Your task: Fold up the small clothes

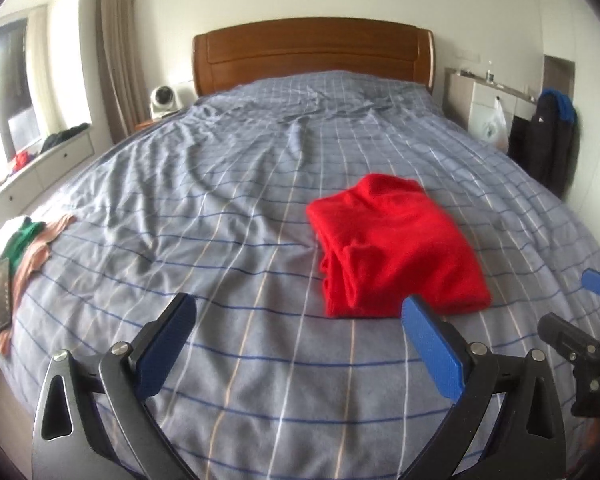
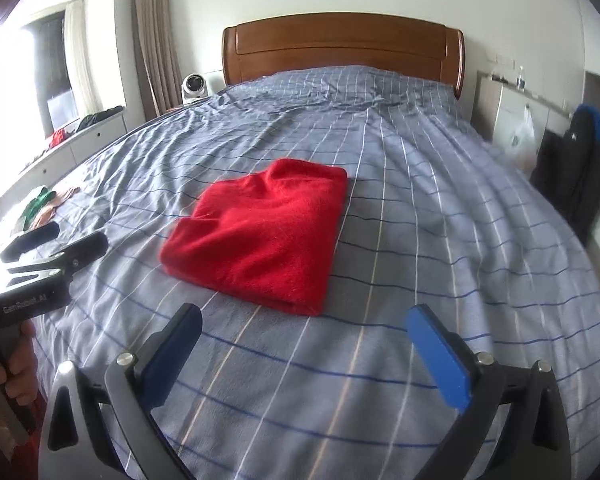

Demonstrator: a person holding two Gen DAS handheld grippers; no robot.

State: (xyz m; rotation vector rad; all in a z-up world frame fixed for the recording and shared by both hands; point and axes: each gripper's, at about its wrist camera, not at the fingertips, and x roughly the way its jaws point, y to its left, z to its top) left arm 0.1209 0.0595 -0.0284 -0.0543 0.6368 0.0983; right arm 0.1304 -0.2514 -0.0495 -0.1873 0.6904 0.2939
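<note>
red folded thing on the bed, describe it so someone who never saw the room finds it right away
Start at the wooden headboard and come down the grey checked bedspread toward its foot. Near the middle lies a folded red garment, flat and roughly square. It is the only neat, bright red piece; the other clothes are a loose green and peach heap at the left edge.

Right gripper [image 1: 580, 312] cut off at frame edge, dresser-top items [image 1: 490, 76] too small to identify, clothes pile [image 1: 16, 256] partly cropped
</note>
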